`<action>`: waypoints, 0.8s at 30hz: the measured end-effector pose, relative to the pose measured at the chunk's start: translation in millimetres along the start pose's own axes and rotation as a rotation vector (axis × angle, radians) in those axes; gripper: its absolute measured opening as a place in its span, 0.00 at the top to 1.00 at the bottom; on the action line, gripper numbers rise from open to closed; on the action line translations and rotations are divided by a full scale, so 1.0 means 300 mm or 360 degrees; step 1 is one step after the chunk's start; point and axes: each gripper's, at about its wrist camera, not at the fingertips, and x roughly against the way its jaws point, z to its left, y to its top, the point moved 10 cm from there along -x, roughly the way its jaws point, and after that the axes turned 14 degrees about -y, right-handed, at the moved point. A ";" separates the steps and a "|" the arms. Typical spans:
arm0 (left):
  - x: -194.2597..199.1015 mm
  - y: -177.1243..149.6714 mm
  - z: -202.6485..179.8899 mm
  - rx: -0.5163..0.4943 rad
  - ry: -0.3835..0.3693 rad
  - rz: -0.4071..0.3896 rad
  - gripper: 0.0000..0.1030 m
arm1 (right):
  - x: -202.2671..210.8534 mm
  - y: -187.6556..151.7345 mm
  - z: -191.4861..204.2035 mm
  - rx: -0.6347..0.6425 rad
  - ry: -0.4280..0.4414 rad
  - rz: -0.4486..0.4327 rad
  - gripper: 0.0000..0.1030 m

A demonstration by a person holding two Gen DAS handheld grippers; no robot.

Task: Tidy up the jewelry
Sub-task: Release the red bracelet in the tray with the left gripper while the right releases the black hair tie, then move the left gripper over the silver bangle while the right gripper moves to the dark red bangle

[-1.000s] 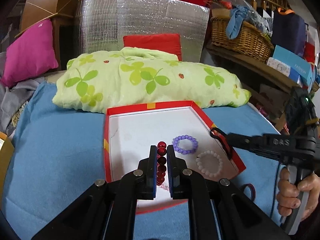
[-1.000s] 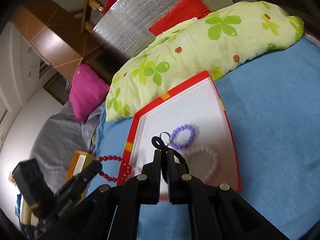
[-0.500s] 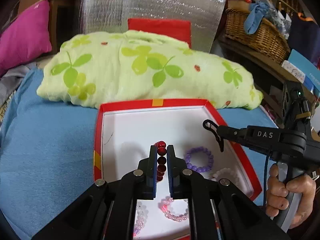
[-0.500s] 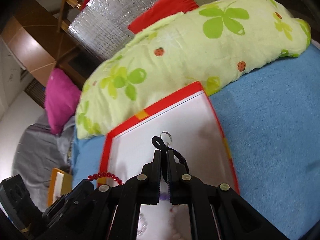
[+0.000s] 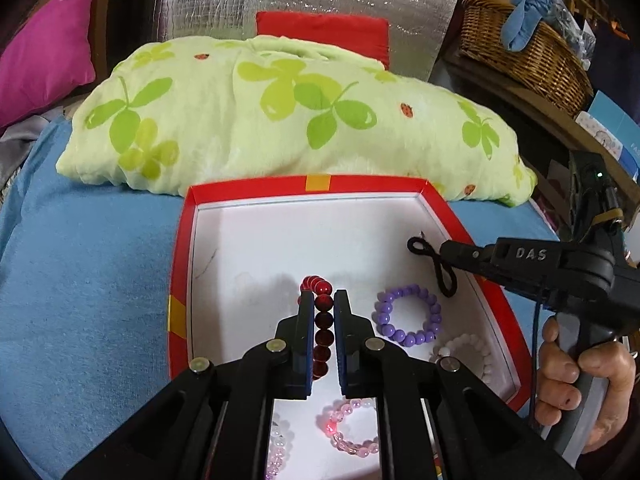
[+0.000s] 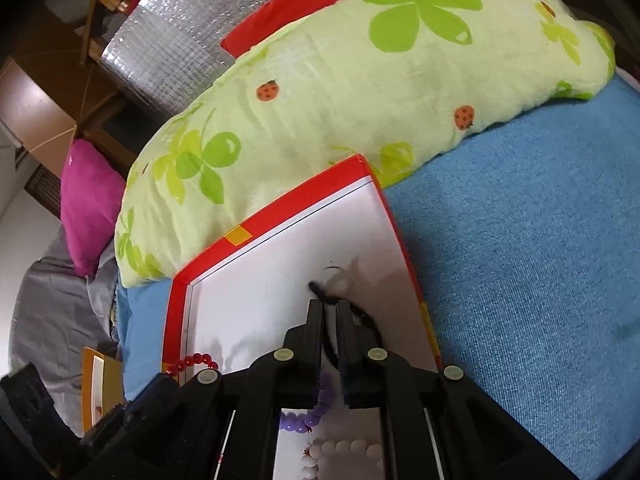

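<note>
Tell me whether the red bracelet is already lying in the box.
Not yet. The red bracelet is pinched in the left gripper, above the box.

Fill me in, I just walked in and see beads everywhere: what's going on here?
A person is sorting jewelry into a red-rimmed box on a blue blanket, with a claw in each hand. The left claw is shut on a dark red bead bracelet, held over the box's white floor. The right claw grips a black cord necklace over the box's right side. Purple, white and pink bracelets already lie inside.
</note>
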 end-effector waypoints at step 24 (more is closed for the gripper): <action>0.291 -0.111 0.019 -0.0077 0.0231 -0.0114 0.48 | 0.313 -0.104 -0.027 0.0109 0.0086 -0.0141 0.90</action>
